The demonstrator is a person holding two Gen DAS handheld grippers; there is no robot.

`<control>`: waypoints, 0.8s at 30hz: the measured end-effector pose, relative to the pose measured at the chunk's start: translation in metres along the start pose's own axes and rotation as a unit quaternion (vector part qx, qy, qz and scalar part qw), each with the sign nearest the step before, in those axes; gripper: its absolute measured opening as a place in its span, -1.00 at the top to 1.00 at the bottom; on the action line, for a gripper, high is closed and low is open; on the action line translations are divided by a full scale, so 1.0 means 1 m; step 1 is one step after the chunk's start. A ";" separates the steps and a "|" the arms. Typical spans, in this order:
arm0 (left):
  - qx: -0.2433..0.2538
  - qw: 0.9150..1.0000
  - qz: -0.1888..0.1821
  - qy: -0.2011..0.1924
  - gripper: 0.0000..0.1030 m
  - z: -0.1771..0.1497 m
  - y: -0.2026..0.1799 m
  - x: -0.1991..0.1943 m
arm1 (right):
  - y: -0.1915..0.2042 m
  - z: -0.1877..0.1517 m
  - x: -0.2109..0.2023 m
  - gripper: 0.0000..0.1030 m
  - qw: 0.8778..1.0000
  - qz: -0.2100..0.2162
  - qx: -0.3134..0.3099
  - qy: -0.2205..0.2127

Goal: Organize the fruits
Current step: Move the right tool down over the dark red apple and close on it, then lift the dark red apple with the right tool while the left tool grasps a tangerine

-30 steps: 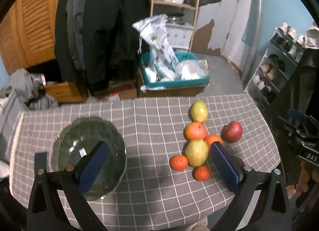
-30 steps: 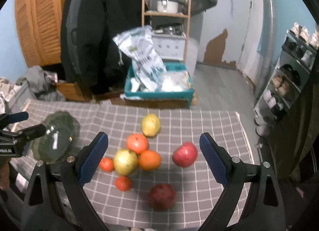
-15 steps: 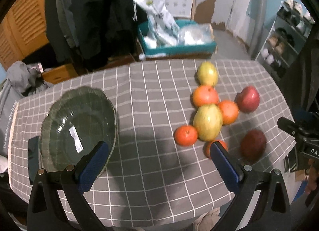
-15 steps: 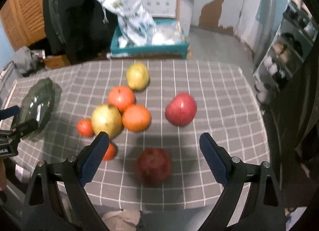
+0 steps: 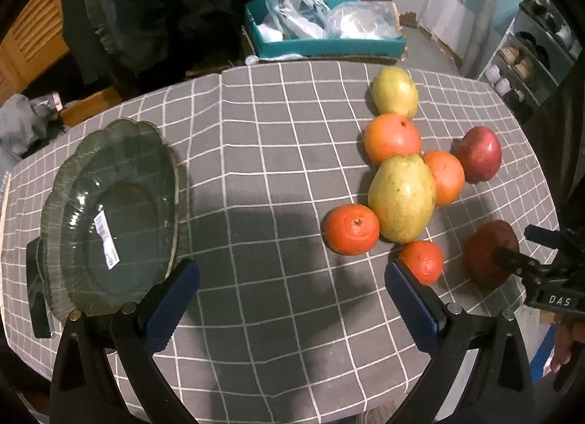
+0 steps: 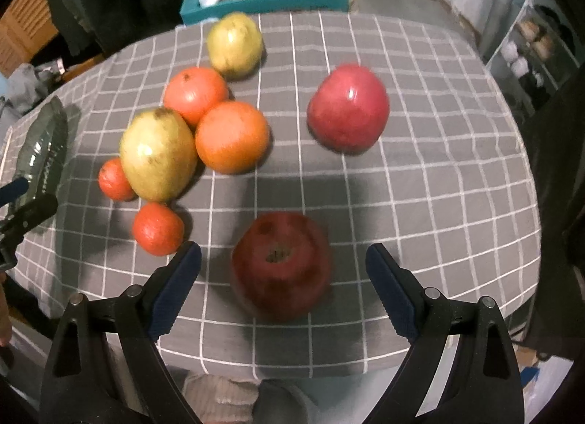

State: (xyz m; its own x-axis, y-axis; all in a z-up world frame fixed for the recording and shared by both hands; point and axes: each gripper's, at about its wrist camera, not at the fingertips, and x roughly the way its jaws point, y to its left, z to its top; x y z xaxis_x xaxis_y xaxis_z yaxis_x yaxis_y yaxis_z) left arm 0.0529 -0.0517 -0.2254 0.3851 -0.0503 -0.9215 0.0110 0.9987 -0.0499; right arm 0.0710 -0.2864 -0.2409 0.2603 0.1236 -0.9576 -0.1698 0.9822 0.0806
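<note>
Scanning from the left, we see the glass bowl [image 5: 109,212] with a white sticker too small to read, its far side cut off in the right view, and our left gripper [image 5: 290,296] spread wide over bare checked cloth [image 5: 256,168], holding nothing. Right of it the fruits cluster mid-table, the big yellow-green one [image 5: 402,197] touching both oranges. Our right gripper [image 6: 283,267], marked "DAS", gapes wide around the blurry dark red apple [image 6: 281,259] near the table's front edge, not touching it.
</note>
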 end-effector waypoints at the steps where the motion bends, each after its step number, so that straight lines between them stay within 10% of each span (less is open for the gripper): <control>1: 0.002 1.000 0.000 0.004 -0.98 0.001 -0.001 0.003 | -0.001 -0.001 0.004 -0.77 1.000 0.001 0.002 0.007; 10: -0.005 1.000 -0.012 0.024 -0.98 0.005 -0.005 0.024 | -0.005 -0.010 0.034 -0.46 0.999 0.016 0.015 0.050; 24: 0.014 0.999 -0.021 0.040 -0.81 0.011 -0.016 0.053 | -0.017 0.010 0.030 -0.40 1.000 -0.016 0.002 -0.004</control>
State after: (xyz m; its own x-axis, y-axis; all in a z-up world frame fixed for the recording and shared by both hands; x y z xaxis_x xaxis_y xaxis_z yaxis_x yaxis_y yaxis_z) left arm 0.0836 -0.0699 -0.2687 0.3090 -0.0923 -0.9466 0.0512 0.9954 -0.0804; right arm 0.0914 -0.2977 -0.2680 0.2730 0.0933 -0.9575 -0.1574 0.9862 0.0513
